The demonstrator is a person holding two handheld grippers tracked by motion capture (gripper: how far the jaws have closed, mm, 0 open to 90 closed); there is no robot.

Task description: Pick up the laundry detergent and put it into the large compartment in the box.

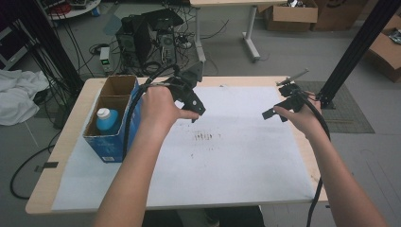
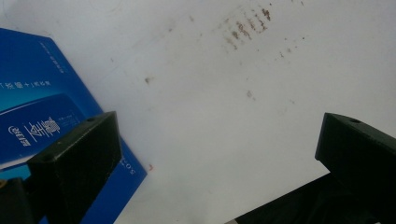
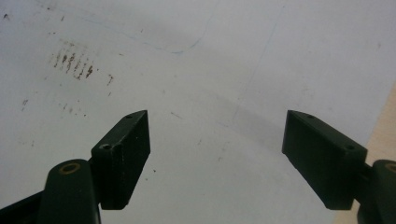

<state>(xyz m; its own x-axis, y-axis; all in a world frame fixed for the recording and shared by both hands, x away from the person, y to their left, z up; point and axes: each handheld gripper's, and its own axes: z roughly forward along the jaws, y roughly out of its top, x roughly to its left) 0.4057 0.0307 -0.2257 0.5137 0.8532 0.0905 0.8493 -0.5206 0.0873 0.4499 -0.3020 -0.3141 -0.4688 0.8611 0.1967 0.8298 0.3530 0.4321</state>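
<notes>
blue box [image 2: 42, 116] beside left tongs [image 2: 219, 154], bottle [image 1: 107, 119] inside from above

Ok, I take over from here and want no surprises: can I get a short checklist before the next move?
1. Left gripper open, nothing between its fingers: ok.
2. Right gripper open and empty: ok.
3. Bottle standing in the blue box, near compartment: ok.
4. Box fully on the table, not overhanging: ok.
5. White sheet flat under both grippers: ok.
6. Bottle cap tight: cannot tell.
</notes>
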